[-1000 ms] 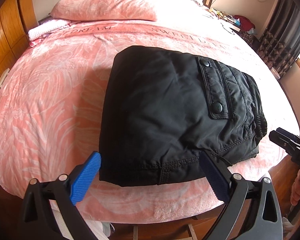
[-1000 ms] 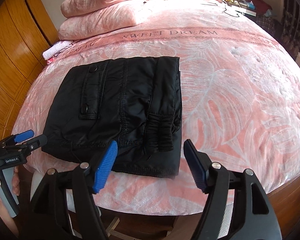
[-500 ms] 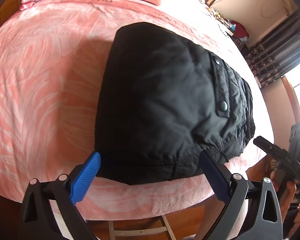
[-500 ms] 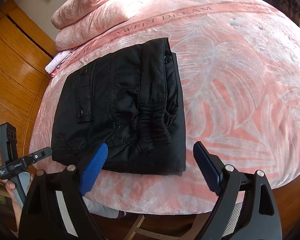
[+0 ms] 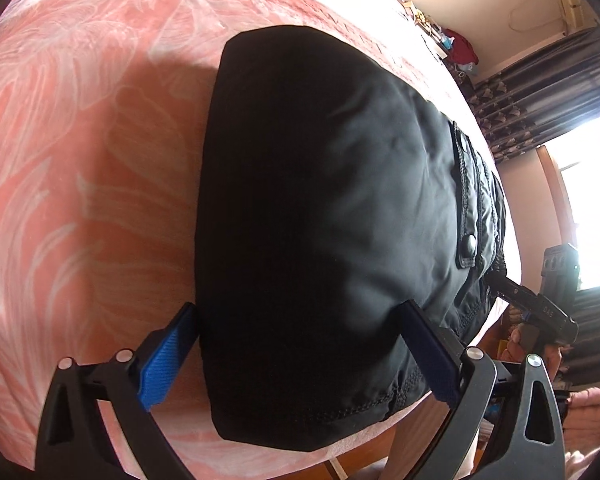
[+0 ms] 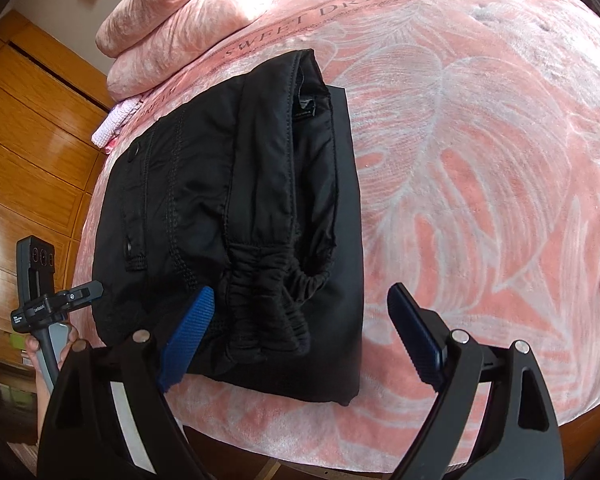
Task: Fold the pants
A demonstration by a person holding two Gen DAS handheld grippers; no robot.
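Black padded pants (image 5: 320,220) lie folded into a thick rectangle on the pink bed (image 5: 80,160), near its front edge. A snap pocket flap shows on top. My left gripper (image 5: 300,356) is open, its blue pads straddling the left near corner of the bundle, very close to the fabric. My right gripper (image 6: 300,336) is open over the bundle's right near corner, above the elastic waistband (image 6: 276,280) of the pants (image 6: 228,200). Each gripper shows in the other's view: the right one (image 5: 540,308), the left one (image 6: 56,300).
The pink leaf-pattern blanket (image 6: 480,160) covers the bed, with pink pillows (image 6: 172,20) at the head. Wooden wardrobe doors (image 6: 28,140) stand on the left. Dark curtains and a bright window (image 5: 560,100) are on the far right. The bed's front edge drops off just below the pants.
Both grippers have moved forward and down toward the near edge of the folded pants, which now fill much more of each view. The pants have not moved.
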